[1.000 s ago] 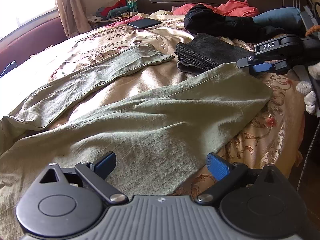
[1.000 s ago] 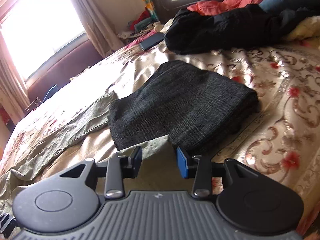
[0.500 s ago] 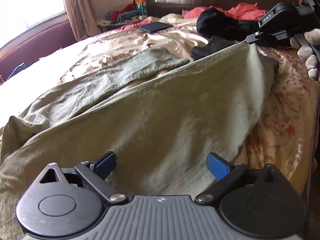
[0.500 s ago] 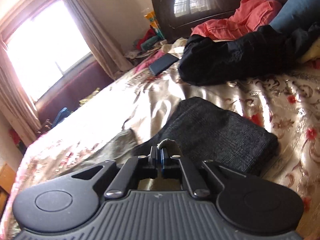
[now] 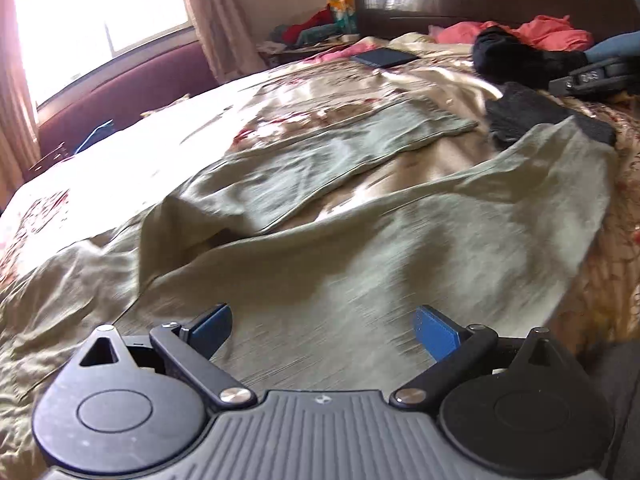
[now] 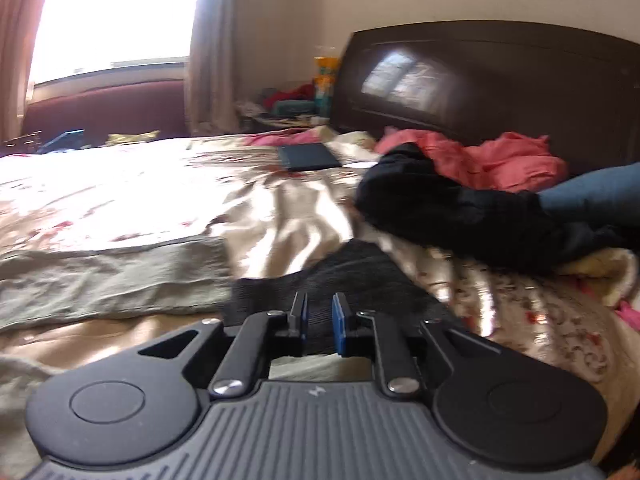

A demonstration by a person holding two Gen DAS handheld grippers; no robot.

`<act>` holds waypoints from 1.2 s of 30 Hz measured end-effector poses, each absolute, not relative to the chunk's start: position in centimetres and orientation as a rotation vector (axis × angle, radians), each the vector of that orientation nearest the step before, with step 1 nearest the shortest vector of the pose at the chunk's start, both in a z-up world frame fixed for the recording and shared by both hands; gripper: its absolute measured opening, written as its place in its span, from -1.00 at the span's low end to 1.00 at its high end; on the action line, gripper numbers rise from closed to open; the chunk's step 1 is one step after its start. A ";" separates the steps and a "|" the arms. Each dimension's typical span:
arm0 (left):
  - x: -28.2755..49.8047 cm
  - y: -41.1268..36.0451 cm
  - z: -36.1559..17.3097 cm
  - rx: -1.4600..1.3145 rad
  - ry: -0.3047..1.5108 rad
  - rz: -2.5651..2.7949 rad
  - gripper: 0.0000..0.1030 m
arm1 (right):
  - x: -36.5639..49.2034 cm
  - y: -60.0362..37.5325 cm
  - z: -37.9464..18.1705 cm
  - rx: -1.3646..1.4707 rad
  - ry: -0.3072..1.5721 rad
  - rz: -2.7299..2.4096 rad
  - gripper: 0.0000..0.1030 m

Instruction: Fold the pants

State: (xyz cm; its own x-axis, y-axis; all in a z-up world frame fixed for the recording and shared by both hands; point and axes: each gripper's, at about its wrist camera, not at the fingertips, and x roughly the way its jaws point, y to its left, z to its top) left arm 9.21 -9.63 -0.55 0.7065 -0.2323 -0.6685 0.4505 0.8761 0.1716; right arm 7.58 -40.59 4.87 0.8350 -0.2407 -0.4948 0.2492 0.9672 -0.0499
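Lying across the bed (image 5: 132, 152), the green pants (image 5: 360, 240) are pointing their legs toward the headboard, waist near the camera. Folding is probably just starting. The right tool (image 6: 320, 322) has just been opening, empty. The left tool (image 5: 322, 330) is hanging wide open. Next comes grabbing a leg hem.

One green pants (image 5: 360, 240), one folded dark garment (image 5: 528, 116), two grippers (image 5: 324, 330) (image 6: 320, 322), one tablet (image 5: 384, 57), one bed (image 5: 280, 92).

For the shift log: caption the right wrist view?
Right gripper, jaws slightly apart and empty, over folded dark garment; green pants spread at left.
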 end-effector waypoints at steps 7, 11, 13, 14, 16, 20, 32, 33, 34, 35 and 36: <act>10.7 -0.7 -2.1 0.200 0.877 -0.241 1.00 | 11.8 -33.5 -0.5 0.130 0.909 -0.035 -0.60; 10.8 4.4 0.3 0.216 0.755 -0.156 1.00 | 13.1 -29.1 2.4 0.017 0.844 0.051 -0.58; 12.2 7.2 1.3 0.220 0.712 -0.102 1.00 | 15.2 -26.5 3.6 -0.028 0.828 0.114 -0.55; 12.9 8.6 1.6 0.220 0.698 -0.068 1.00 | 16.6 -25.0 3.9 -0.047 0.829 0.144 -0.55; 14.4 11.3 1.9 0.210 0.696 -0.003 1.00 | 18.5 -22.0 4.1 -0.079 0.838 0.194 -0.53; 15.1 15.4 0.6 0.238 0.732 0.069 1.00 | 19.7 -16.5 3.5 -0.086 0.843 0.326 -0.53; 13.2 21.2 -0.3 0.345 0.747 0.224 0.98 | 10.7 -1.6 0.3 -0.105 0.982 0.819 -0.49; 13.0 20.9 -0.2 0.370 0.739 0.222 0.98 | 10.3 -0.1 0.0 -0.091 0.994 0.854 -0.39; 12.8 20.8 -0.2 0.395 0.731 0.223 0.98 | 10.2 1.3 -0.5 -0.071 1.010 0.877 -0.35; 12.7 20.7 -0.2 0.411 0.728 0.222 0.98 | 10.3 2.4 -1.1 -0.049 1.030 0.890 -0.34; 12.6 20.7 -0.1 0.415 0.731 0.222 0.98 | 10.5 3.3 -1.8 -0.036 1.055 0.900 -0.34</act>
